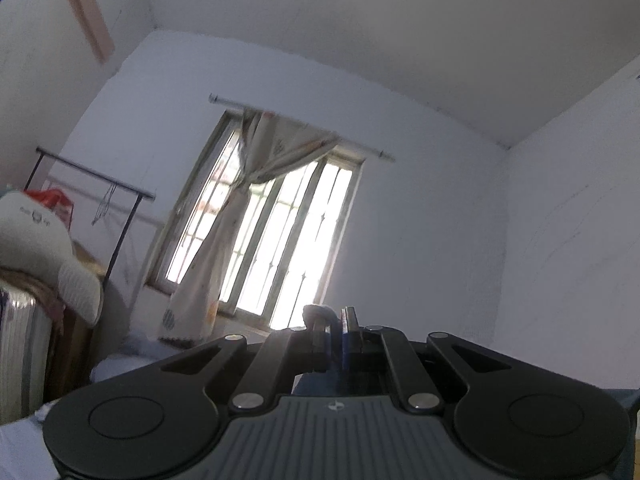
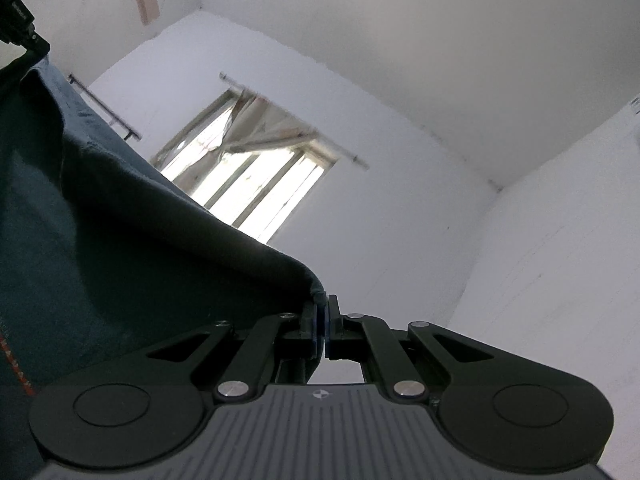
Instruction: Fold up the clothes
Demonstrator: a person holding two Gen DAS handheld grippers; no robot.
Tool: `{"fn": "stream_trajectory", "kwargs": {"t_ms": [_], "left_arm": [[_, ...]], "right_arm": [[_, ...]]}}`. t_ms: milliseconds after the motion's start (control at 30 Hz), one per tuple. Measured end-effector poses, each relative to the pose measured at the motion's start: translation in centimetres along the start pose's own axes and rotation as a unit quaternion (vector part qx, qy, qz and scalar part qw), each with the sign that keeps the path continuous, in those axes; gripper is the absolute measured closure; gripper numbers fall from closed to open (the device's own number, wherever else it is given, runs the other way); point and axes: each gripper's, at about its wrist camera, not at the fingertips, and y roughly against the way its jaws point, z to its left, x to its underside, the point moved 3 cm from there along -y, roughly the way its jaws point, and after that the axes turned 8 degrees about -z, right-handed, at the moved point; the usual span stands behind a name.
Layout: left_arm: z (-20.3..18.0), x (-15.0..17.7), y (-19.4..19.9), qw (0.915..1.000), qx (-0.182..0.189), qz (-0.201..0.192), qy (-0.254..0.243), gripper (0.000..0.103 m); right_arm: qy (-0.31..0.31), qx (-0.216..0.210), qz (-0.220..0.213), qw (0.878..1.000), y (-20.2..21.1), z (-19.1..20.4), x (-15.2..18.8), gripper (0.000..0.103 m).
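Both grippers point up toward the ceiling and window. My right gripper (image 2: 323,308) is shut on a corner of a dark blue garment (image 2: 120,220), which hangs stretched from the jaws up to the upper left, where the other gripper's body (image 2: 20,20) holds it. In the left wrist view my left gripper (image 1: 336,320) is shut on a small bunch of the same dark cloth (image 1: 318,312), which sticks out above the left finger. More blue cloth (image 1: 320,386) shows below, between the gripper's links. The rest of the garment is hidden in that view.
A barred window with a tied pale curtain (image 1: 256,216) is ahead. A black clothes rail (image 1: 96,178) stands at the left by the wall. A white cushion (image 1: 44,248) lies on stacked things, beside a silver suitcase (image 1: 20,344). White walls and ceiling surround.
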Motion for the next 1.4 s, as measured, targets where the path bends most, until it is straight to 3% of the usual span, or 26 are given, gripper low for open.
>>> {"fn": "stream_trajectory", "kwargs": {"t_ms": [233,500,700,867,967,1233,1400], "left_arm": [[3.1,8.2,-9.9,0.9981,-0.02,0.057,-0.01,0.101],[9.0,20.6,-21.7,0.9892,-0.063,0.132,0.001,0.101],[13.0,27.6,-27.5,0.9814,-0.099,0.164,0.01,0.101],[14.6,32.8,-31.0,0.9769,-0.109,0.184,-0.01,0.101],[15.0,37.0,-32.5,0.9698,-0.11,0.215,-0.031,0.101],[17.8,49.6,-34.9,0.933,-0.133,0.327,-0.07,0.101],[19.7,55.9,-36.1,0.9148,-0.143,0.365,-0.096,0.1]], "right_arm": [[-0.027,-0.02,0.055,0.998,-10.8,3.8,7.9,0.103],[-0.052,-0.053,0.125,0.989,-23.1,10.7,20.6,0.103],[-0.064,-0.065,0.161,0.983,-31.6,15.5,27.6,0.103],[-0.075,-0.076,0.194,0.975,-34.6,18.2,33.0,0.103],[-0.102,-0.086,0.227,0.965,-35.7,19.9,36.8,0.103],[-0.156,-0.134,0.34,0.918,-38.7,27.0,48.6,0.103],[-0.168,-0.158,0.397,0.888,-40.4,30.4,55.0,0.103]]}}
